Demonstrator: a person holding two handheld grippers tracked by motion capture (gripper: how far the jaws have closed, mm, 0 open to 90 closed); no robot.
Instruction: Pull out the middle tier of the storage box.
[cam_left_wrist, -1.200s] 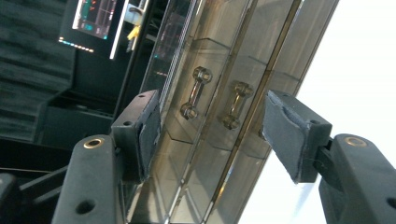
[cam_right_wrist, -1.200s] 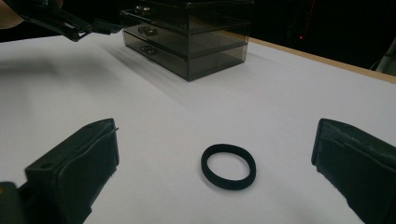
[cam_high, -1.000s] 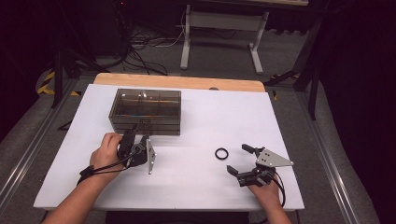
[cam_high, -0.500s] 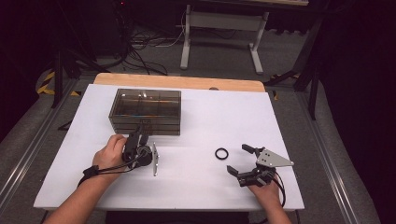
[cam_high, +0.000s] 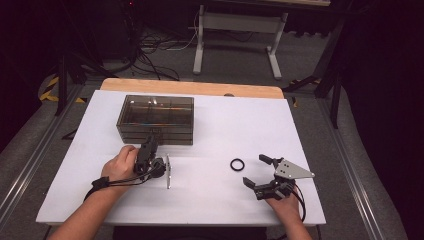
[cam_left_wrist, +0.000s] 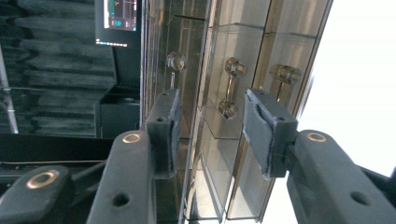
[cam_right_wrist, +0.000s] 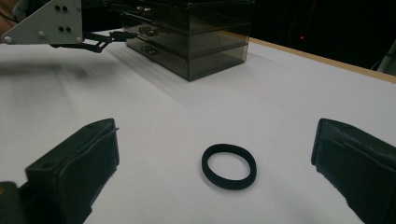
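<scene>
1. Smoky clear plastic drawer box (cam_high: 155, 118) sits far left on the white counter (cam_high: 220, 125).
2. Left claw (cam_high: 151, 143) is rolled on its side at the box's near face; jaws have just been closing, still apart, with a drawer knob (cam_left_wrist: 229, 87) in the gap, pads not pressing.
3. Black ring (cam_high: 237, 164) lies flat, near right of centre.
4. Right claw (cam_high: 260, 171) rests just beside the ring, jaws spread wide, nothing held.
</scene>
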